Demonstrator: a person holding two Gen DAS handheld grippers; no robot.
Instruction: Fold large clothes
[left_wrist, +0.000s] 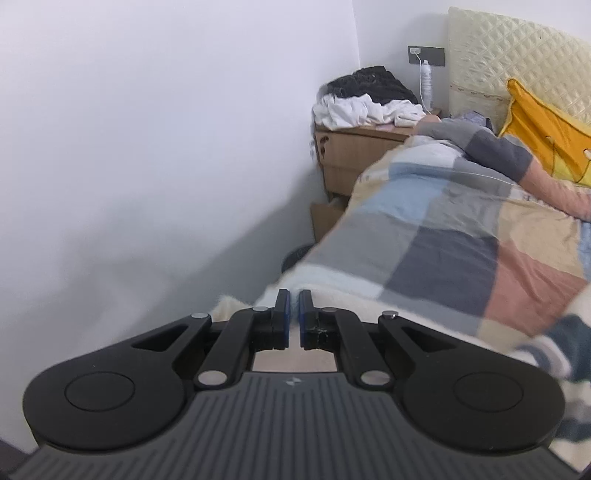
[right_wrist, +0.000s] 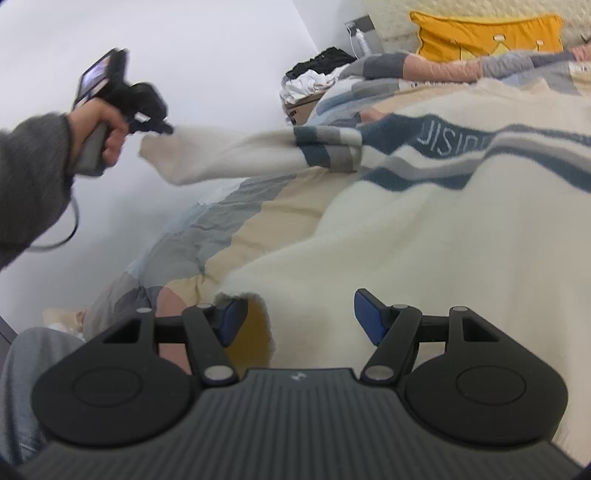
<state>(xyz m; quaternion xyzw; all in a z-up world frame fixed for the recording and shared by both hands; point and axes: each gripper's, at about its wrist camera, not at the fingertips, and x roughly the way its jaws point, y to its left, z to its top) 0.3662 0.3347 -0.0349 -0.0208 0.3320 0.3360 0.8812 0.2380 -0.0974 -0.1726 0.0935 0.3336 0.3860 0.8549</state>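
A cream sweater (right_wrist: 406, 229) with blue and grey stripes lies spread on the bed. One of its sleeves (right_wrist: 229, 155) is stretched out to the left and raised off the bed. My left gripper (right_wrist: 162, 129), held in a hand, is shut on that sleeve's cuff. In the left wrist view its jaws (left_wrist: 294, 295) stand nearly together, with cream fabric (left_wrist: 229, 306) just below and behind them. My right gripper (right_wrist: 295, 306) is open over the sweater's near hem. The cloth lies between its blue pads (right_wrist: 369, 317), and they do not press on it.
A patchwork quilt (left_wrist: 443, 240) covers the bed, with a yellow pillow (left_wrist: 543, 136) at the headboard. A wooden nightstand (left_wrist: 351, 155) in the corner carries a pile of clothes (left_wrist: 369, 99). A white wall runs along the left. A grey-trousered leg (right_wrist: 29, 369) is at the lower left.
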